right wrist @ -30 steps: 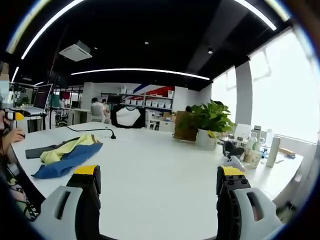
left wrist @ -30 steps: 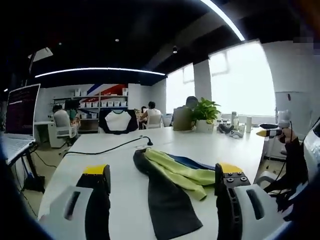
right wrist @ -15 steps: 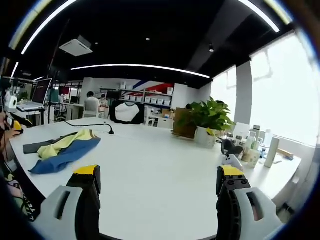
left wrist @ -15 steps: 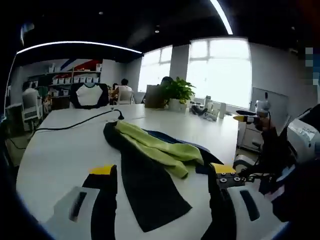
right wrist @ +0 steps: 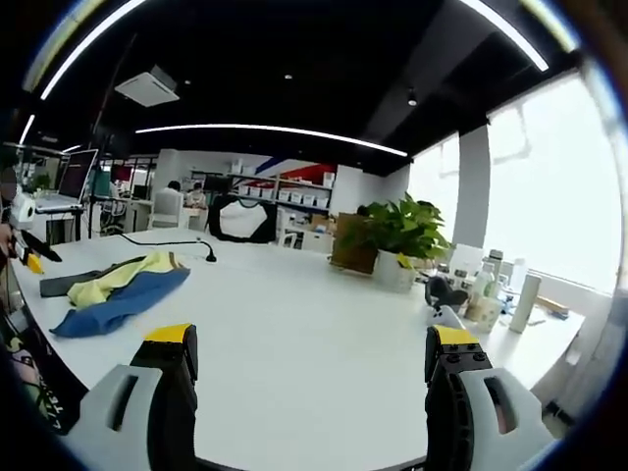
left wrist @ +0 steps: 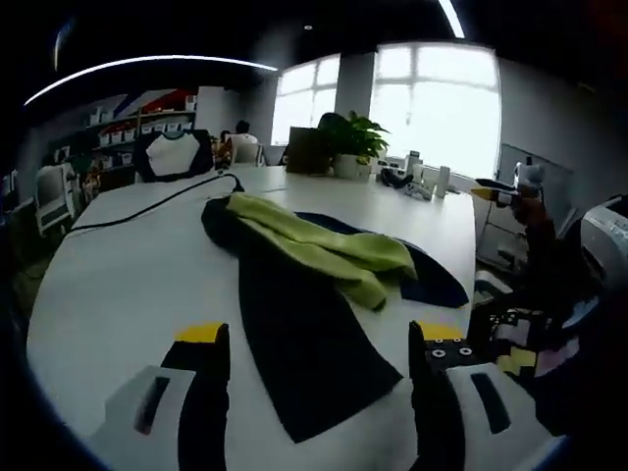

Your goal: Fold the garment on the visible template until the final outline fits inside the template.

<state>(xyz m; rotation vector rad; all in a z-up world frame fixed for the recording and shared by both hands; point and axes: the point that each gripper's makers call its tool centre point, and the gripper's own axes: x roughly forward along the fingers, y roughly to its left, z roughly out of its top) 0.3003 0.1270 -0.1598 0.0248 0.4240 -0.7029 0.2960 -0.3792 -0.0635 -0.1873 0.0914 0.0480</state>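
A crumpled garment (left wrist: 314, 285) in dark grey, yellow-green and blue lies bunched on the white table (left wrist: 118, 285), just beyond my left gripper (left wrist: 319, 343), whose jaws stand open and empty with the dark cloth's near end between them. In the right gripper view the same garment (right wrist: 118, 285) lies far left on the table (right wrist: 304, 334), well away from my right gripper (right wrist: 312, 348), which is open over bare tabletop. The other gripper (right wrist: 25, 245) shows at the left edge. No template outline is visible to me.
A black cable (left wrist: 157, 201) runs across the table's far side. A potted plant (right wrist: 397, 240), bottles (right wrist: 505, 289) and small items stand at the far right. A black and white shirt (right wrist: 240, 218) hangs on a chair behind. People sit at desks further back.
The left gripper view has drawn closer over the garment and swung further right; the cloth itself lies unmoved. The right gripper view has barely shifted.
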